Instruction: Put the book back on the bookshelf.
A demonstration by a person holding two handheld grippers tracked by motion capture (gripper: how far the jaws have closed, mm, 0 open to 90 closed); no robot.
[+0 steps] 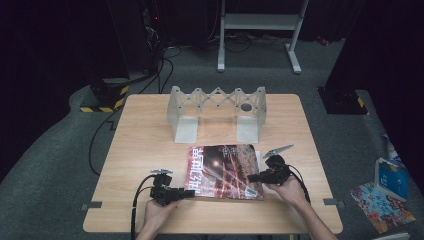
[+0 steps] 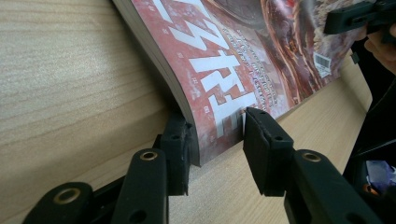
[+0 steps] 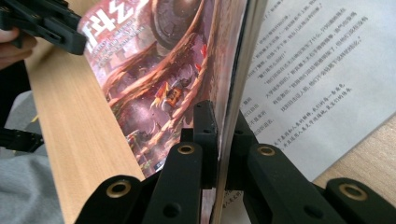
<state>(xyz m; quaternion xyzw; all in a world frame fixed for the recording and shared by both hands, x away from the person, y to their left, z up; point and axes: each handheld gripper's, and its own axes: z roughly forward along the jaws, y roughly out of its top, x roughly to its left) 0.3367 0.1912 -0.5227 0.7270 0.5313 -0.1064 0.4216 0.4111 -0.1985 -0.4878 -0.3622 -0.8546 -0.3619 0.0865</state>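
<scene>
We count one magazine [image 1: 225, 171], lying between our two grippers: the left gripper [image 1: 192, 192] at its near left corner and the right gripper [image 1: 251, 178] at its right edge. Beyond both tools stands one grey folding rack [image 1: 216, 111], and it rests on two flat feet. Under the cover held by the right tool we see one printed page [image 3: 317, 79]. All of it sits on one wooden table [image 1: 145, 145].
</scene>
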